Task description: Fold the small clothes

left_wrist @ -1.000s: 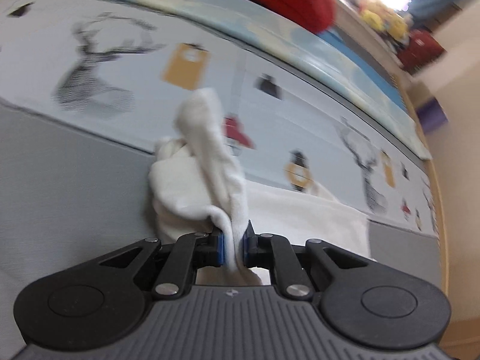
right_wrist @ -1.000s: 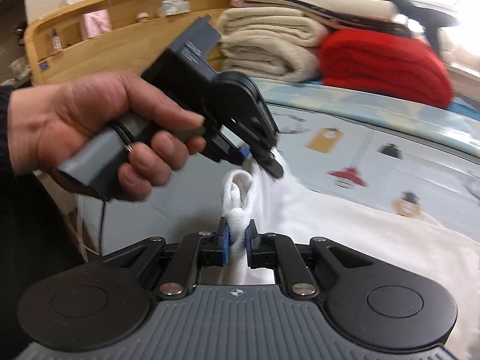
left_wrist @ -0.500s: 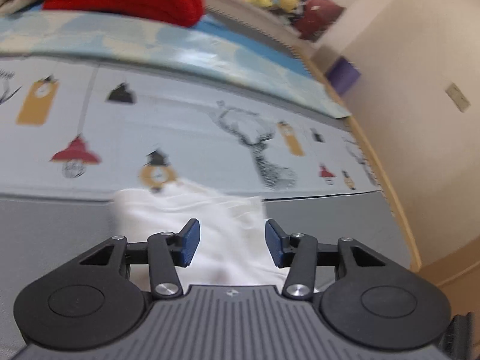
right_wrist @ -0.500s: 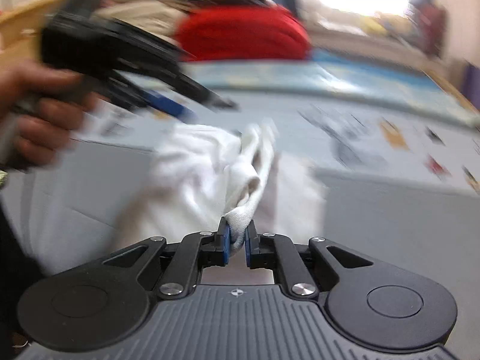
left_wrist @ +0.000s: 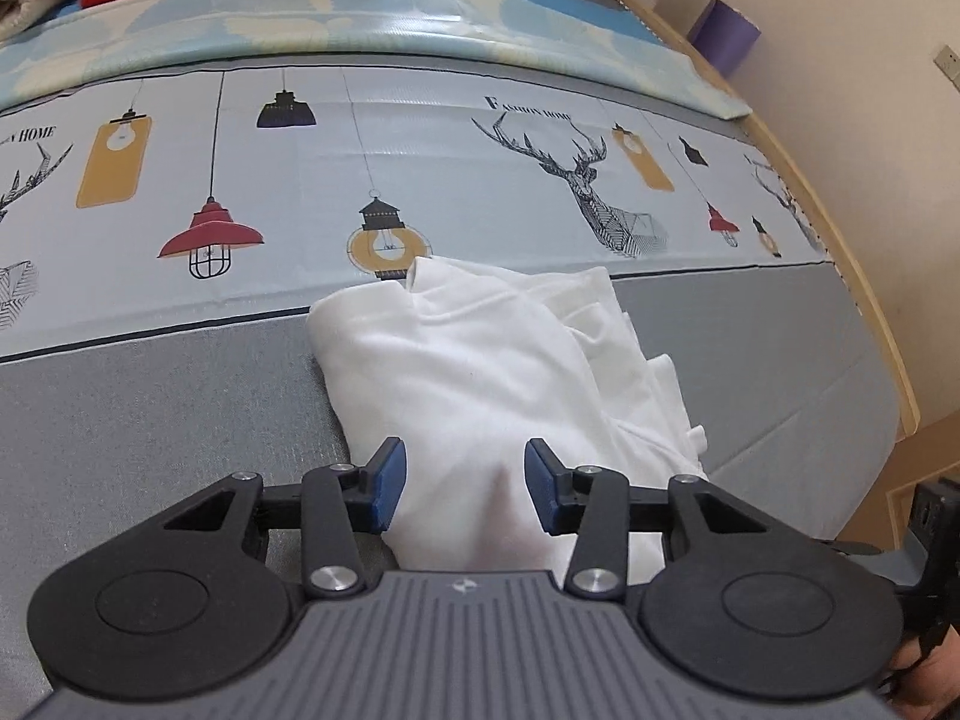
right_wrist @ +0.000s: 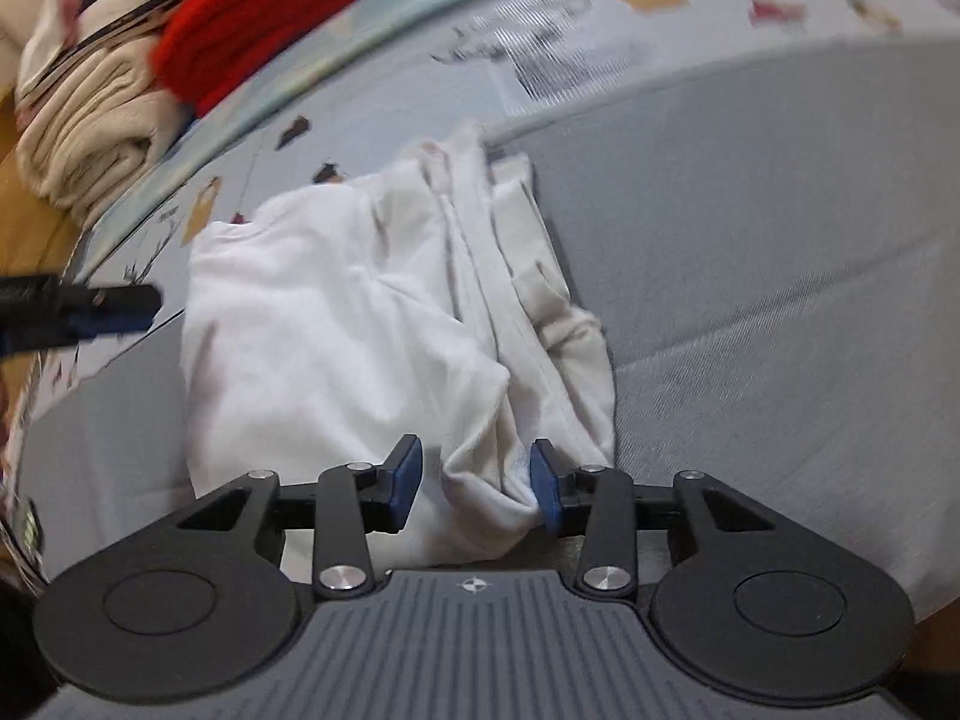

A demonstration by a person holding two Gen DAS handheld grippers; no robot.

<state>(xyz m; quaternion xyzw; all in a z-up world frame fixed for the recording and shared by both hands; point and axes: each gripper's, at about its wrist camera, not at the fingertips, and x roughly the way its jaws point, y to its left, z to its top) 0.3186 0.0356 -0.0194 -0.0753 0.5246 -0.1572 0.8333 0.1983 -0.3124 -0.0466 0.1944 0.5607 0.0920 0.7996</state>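
Observation:
A small white garment (left_wrist: 480,372) lies folded over in a loose bundle on the grey part of the bed cover. My left gripper (left_wrist: 459,483) is open, its jaws standing apart just above the garment's near edge. In the right wrist view the same garment (right_wrist: 360,324) lies in front of my right gripper (right_wrist: 477,480), which is open with a fold of the cloth lying between its blue pads (right_wrist: 543,483). The tip of the left gripper shows at that view's left edge (right_wrist: 78,306).
The bed cover (left_wrist: 420,168) has a pale band printed with lamps and deer. Stacked red and beige blankets (right_wrist: 180,48) lie at the back. A wooden bed edge (left_wrist: 864,276) and a wall run along the right.
Both grippers have let go of the garment and opened. The garment, held up a second ago, now lies folded over on the bed.

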